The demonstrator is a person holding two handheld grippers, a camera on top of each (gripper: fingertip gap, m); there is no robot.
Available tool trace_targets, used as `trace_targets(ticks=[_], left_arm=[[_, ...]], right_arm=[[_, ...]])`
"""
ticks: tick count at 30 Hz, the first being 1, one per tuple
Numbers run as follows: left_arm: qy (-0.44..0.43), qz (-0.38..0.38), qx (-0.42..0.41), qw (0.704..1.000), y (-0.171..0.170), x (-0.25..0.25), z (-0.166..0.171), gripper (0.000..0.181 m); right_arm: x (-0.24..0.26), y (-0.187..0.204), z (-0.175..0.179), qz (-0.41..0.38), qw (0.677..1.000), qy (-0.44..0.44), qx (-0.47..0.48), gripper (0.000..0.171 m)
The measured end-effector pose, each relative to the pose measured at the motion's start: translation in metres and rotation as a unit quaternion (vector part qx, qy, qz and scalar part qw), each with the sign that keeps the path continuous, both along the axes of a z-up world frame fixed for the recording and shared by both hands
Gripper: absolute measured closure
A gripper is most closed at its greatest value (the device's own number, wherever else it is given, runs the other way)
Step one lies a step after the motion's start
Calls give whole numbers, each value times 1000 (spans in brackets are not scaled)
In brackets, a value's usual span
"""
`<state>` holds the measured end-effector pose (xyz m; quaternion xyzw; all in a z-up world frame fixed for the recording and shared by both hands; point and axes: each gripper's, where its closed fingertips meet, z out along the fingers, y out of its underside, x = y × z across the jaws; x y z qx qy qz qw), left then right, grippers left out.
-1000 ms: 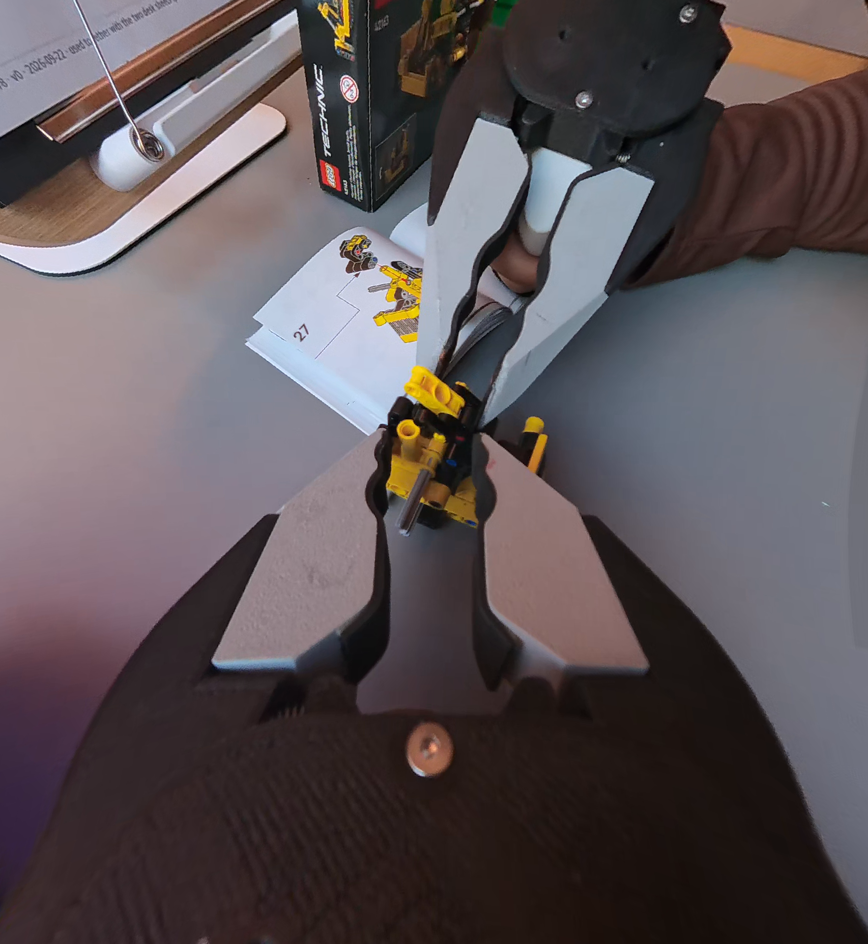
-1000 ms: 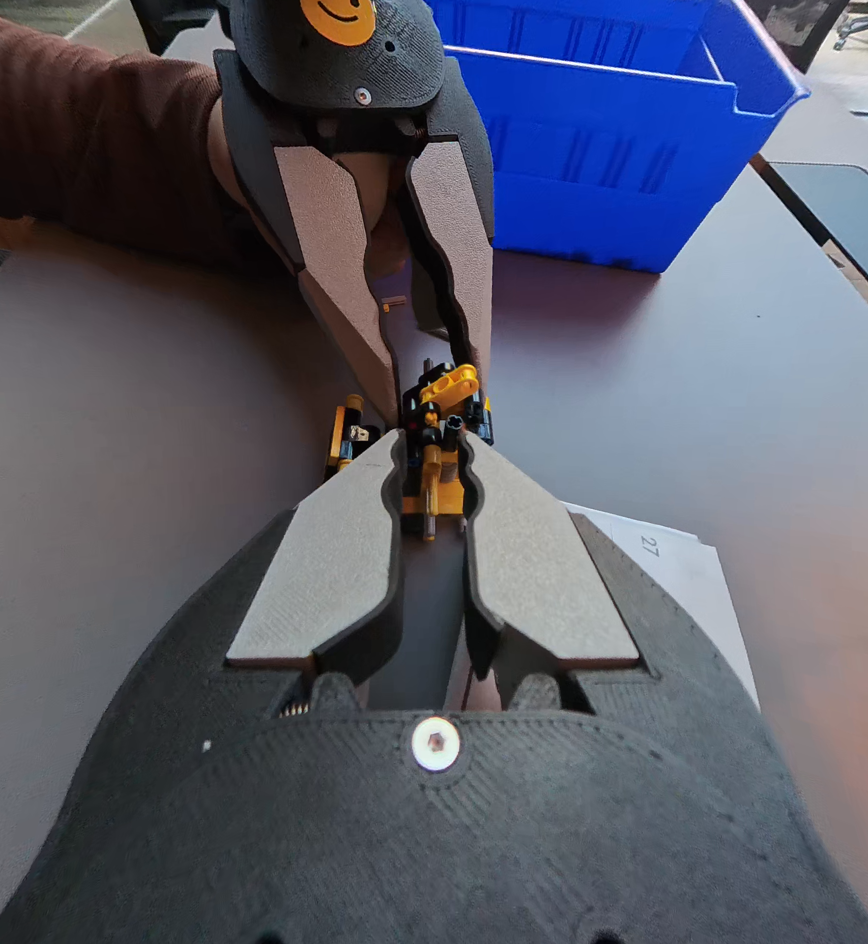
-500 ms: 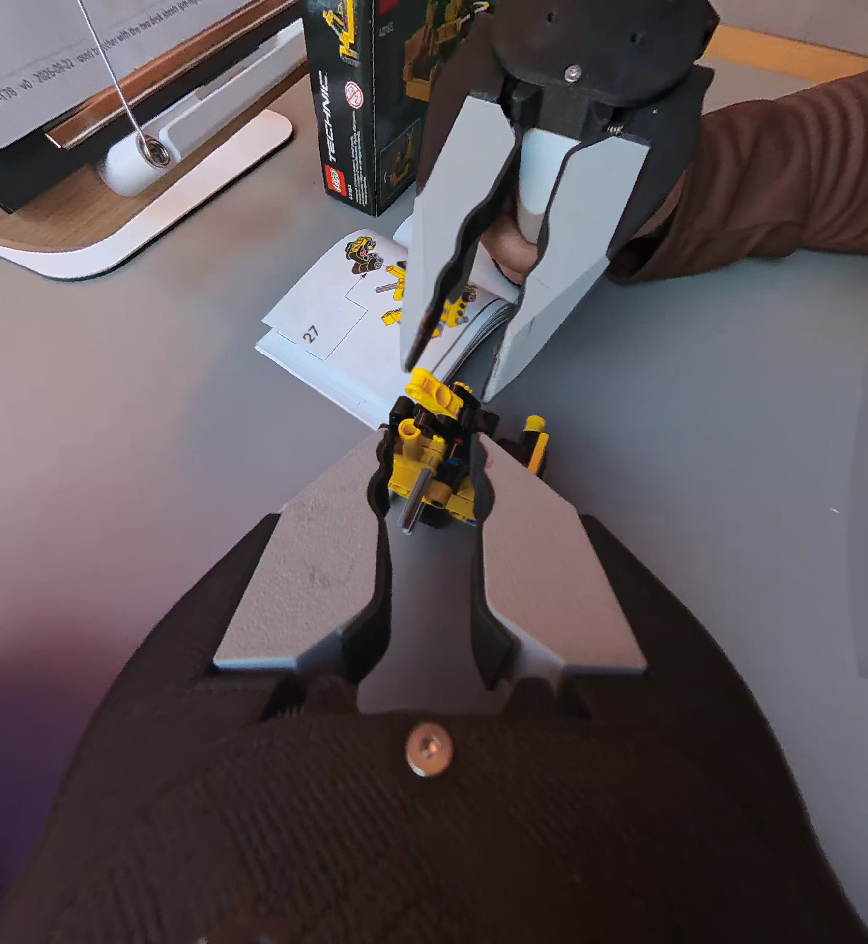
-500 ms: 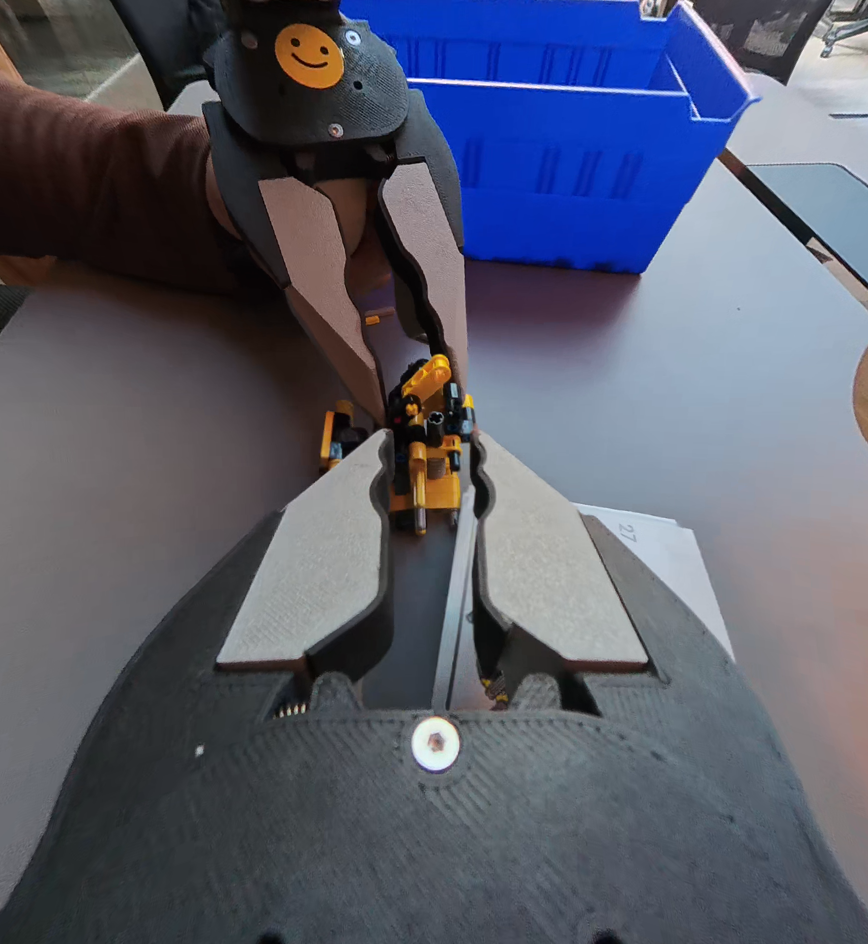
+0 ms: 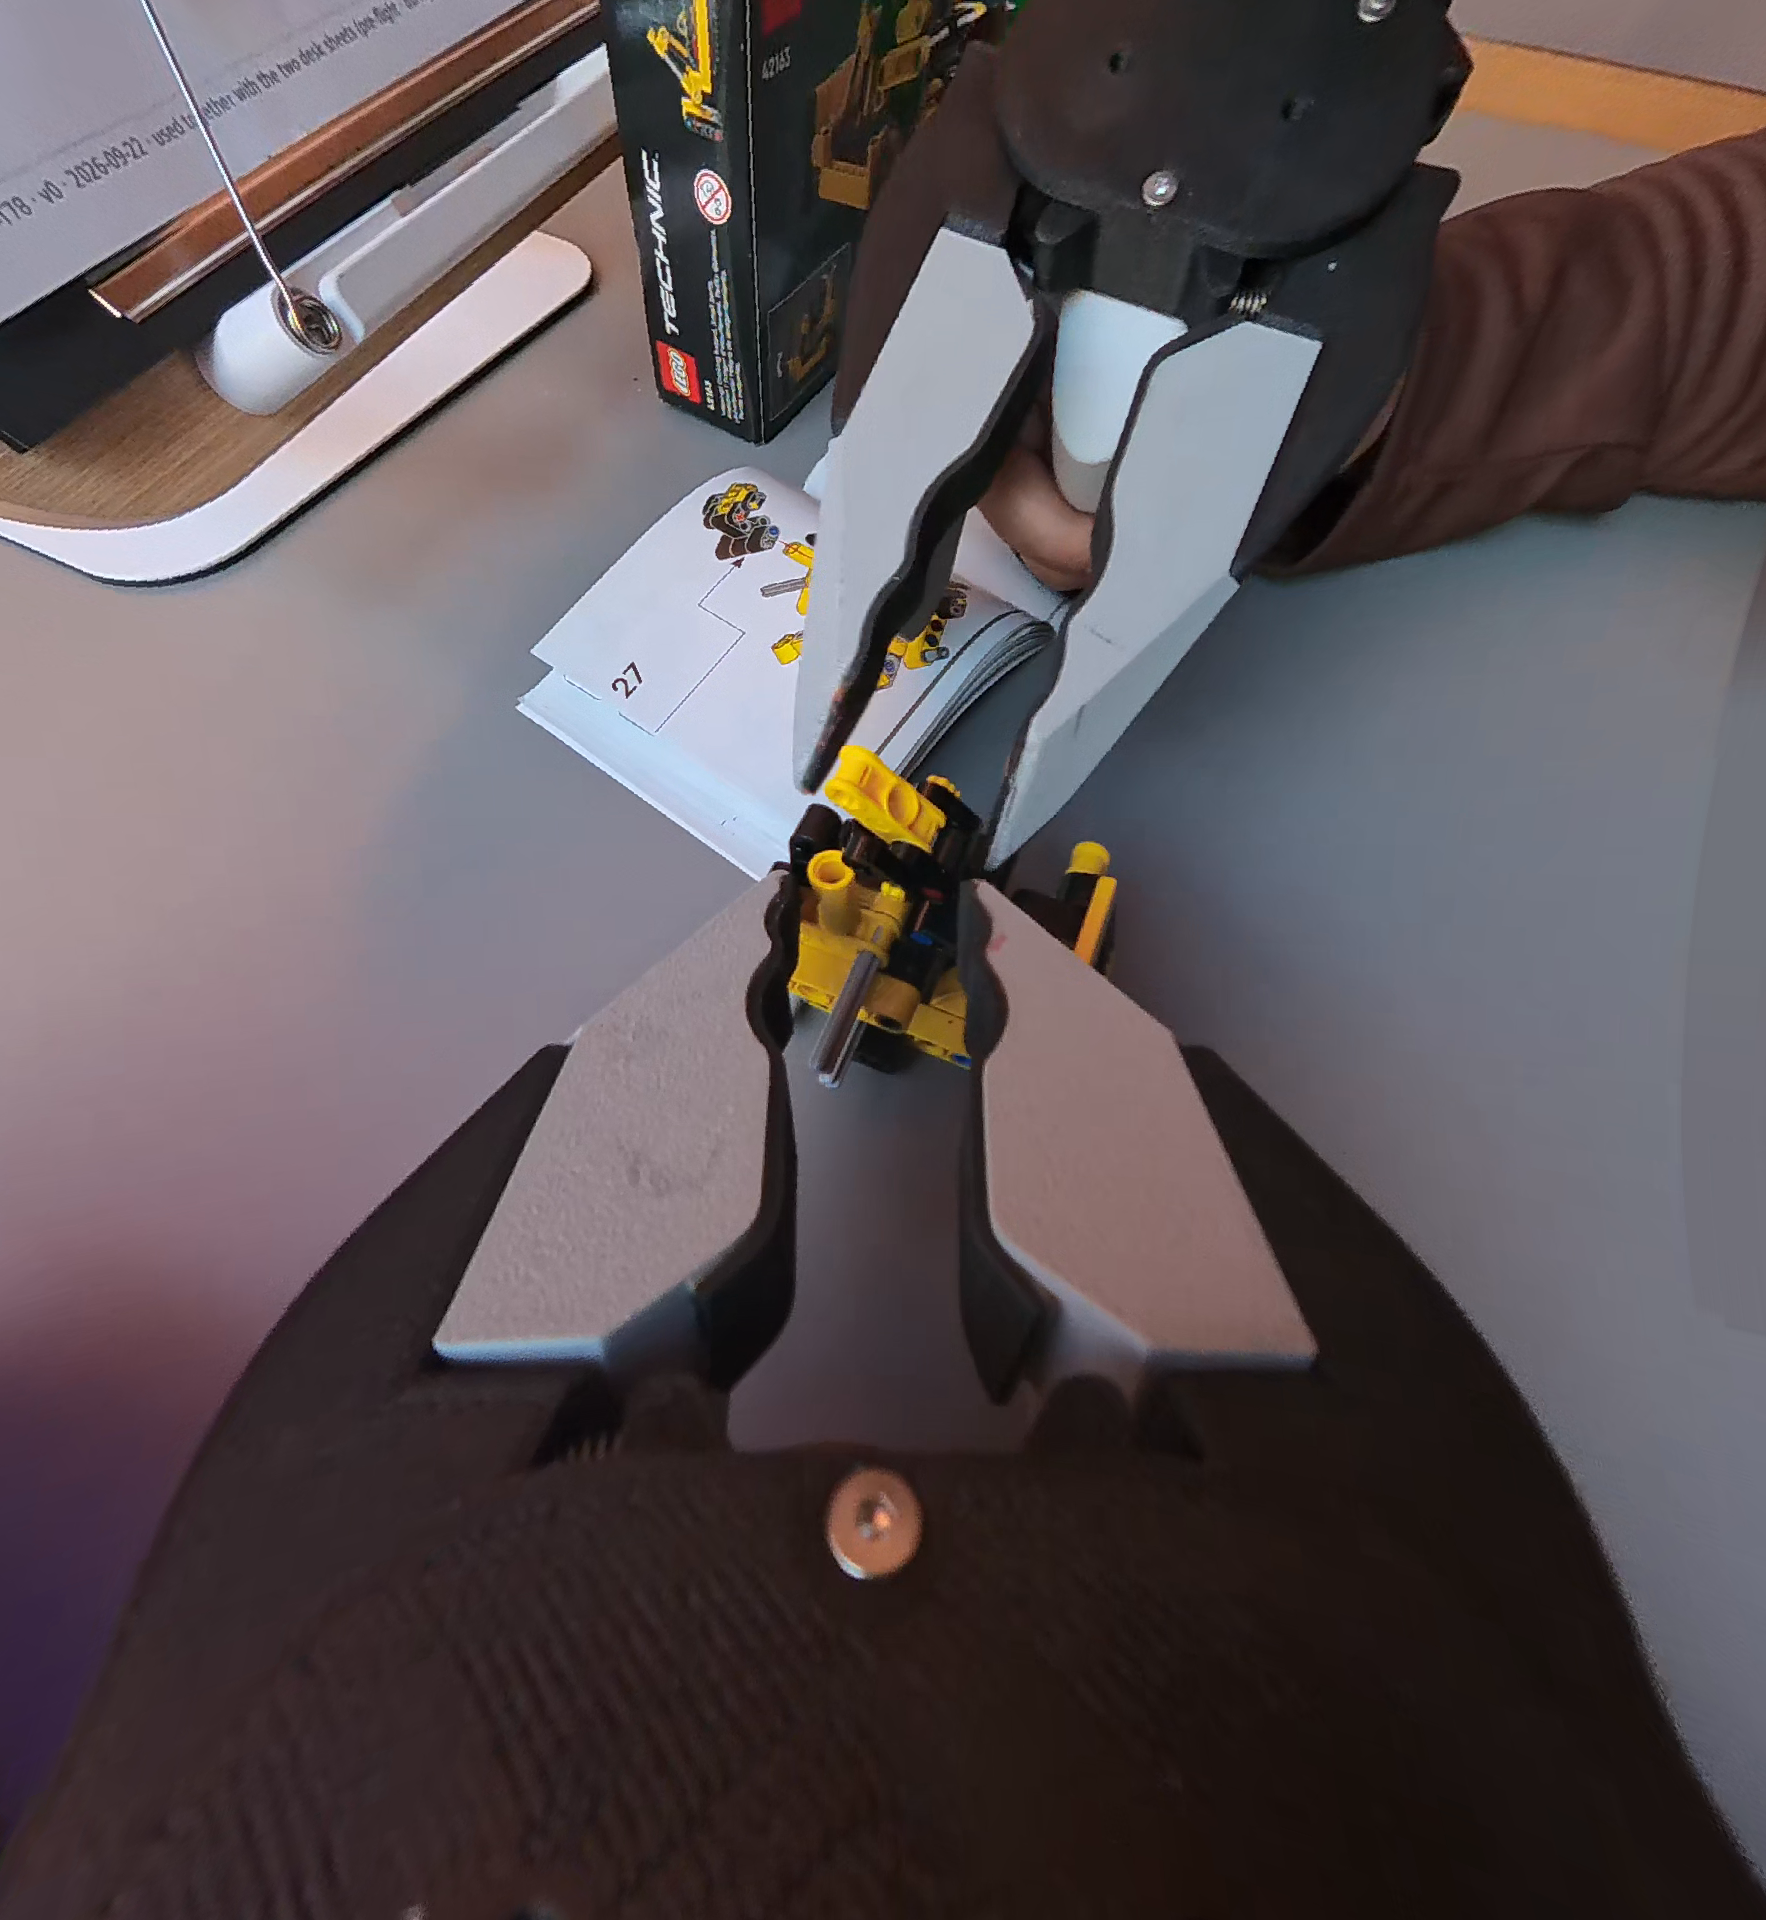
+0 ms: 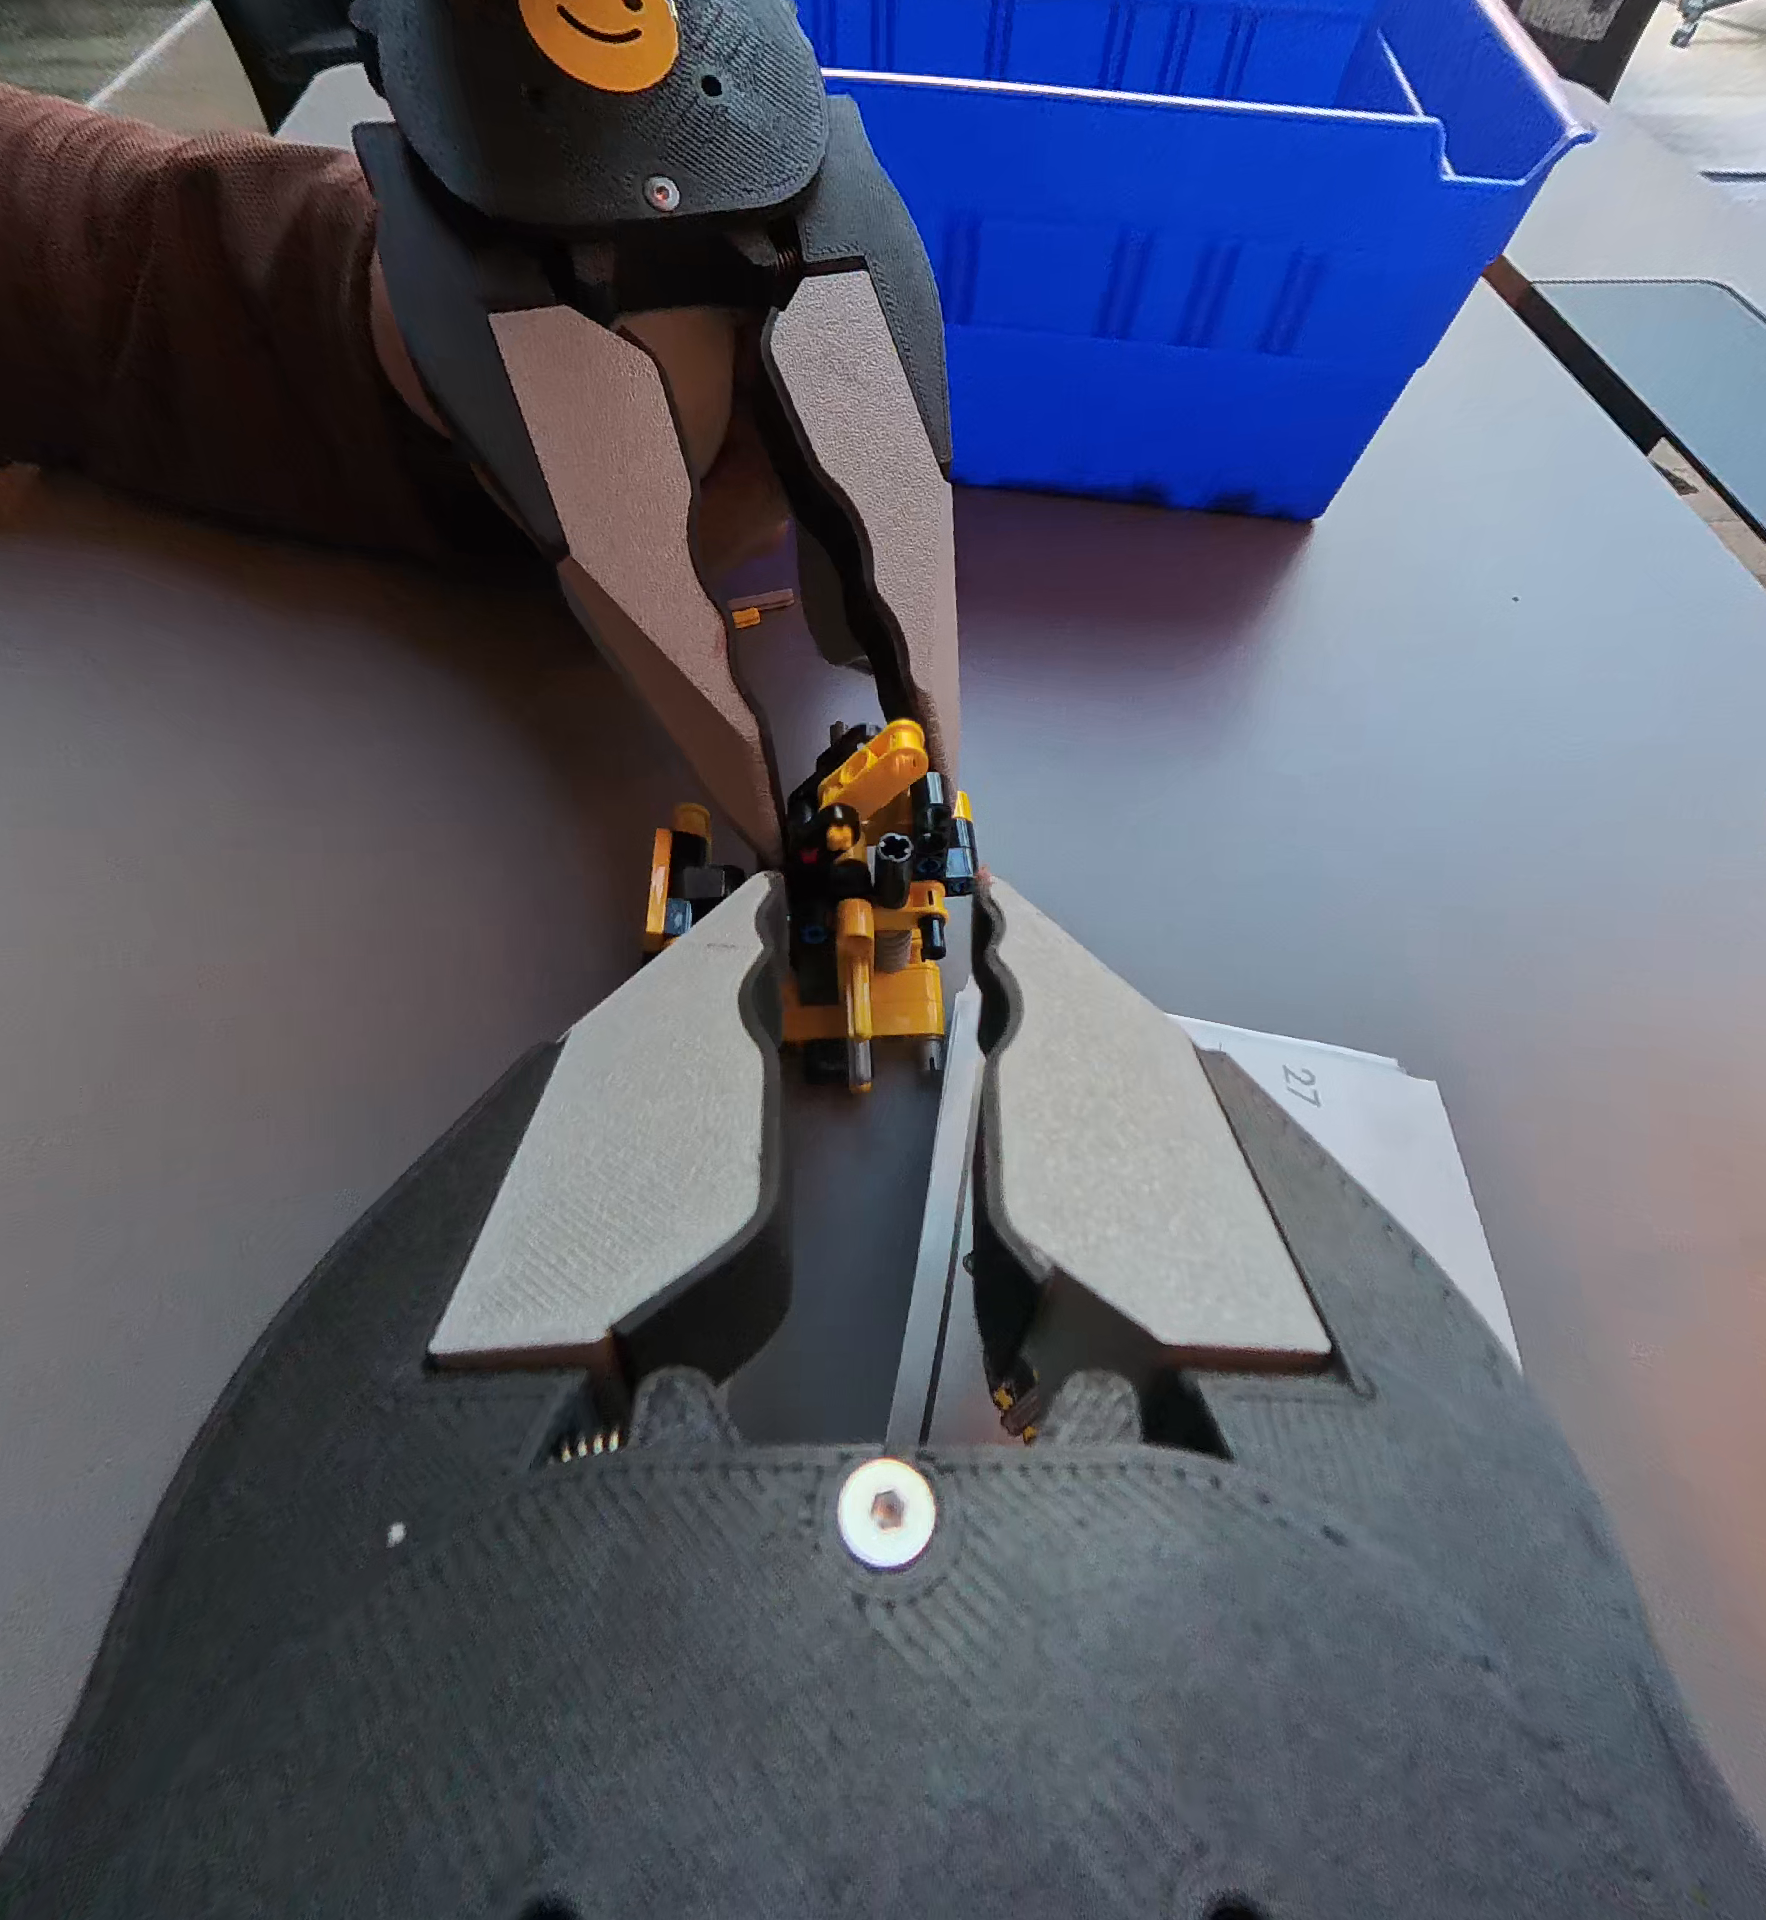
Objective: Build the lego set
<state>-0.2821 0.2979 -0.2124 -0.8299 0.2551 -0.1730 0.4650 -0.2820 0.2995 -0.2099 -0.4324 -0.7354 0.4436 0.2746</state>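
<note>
A small yellow and black lego assembly (image 5: 884,935) with a grey axle sticking out sits low over the grey table. My left gripper (image 5: 871,914) is shut on its sides. It also shows in the right wrist view (image 6: 858,821), coming in from the top. My right gripper (image 6: 876,904) is open, and its jaws stand on either side of the assembly (image 6: 874,935) with a gap on the right. In the left wrist view the right gripper (image 5: 910,805) hangs tilted over the assembly's far end. A second small yellow and black piece (image 6: 676,883) lies beside it on the table.
An open instruction booklet (image 5: 671,644) lies under the right gripper, with the black lego box (image 5: 733,208) behind it. A white document stand (image 5: 266,312) is at the far left. A blue bin (image 6: 1170,260) stands behind the left gripper. A tiny yellow piece (image 6: 759,608) lies near it. Only a small space, under 4 cm, lies between the two pairs of fingers.
My right gripper's jaws have opened off the assembly and drawn back slightly. My left gripper still holds the assembly in the same place.
</note>
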Motion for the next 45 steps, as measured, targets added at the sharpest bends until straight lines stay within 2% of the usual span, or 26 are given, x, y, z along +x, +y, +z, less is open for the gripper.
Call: trace_targets(ticks=[6,10,15,25,34,40,43,45], left_arm=[[16,-5,7,1000,0,0,0,154],[27,-9,2,1000,0,1,-1,154],[74,-14,1,997,-2,0,-2,154],[133,-4,-6,991,0,-1,-3,152],[133,3,-8,991,1,-2,-3,152],[96,11,-16,995,4,-1,-2,152],[74,23,-18,997,7,-4,-1,154],[59,23,-21,998,7,-3,0,154]], right_arm=[[8,8,1,-1,1000,-6,19,133],[18,11,-12,12,999,-41,14,134],[13,6,-13,21,999,-39,28,141],[13,2,-12,47,997,-36,41,141],[6,-1,-10,36,999,-35,20,137],[6,1,-10,38,999,-36,10,140],[6,1,-10,41,998,-40,1,152],[6,2,-10,39,998,-39,2,152]])
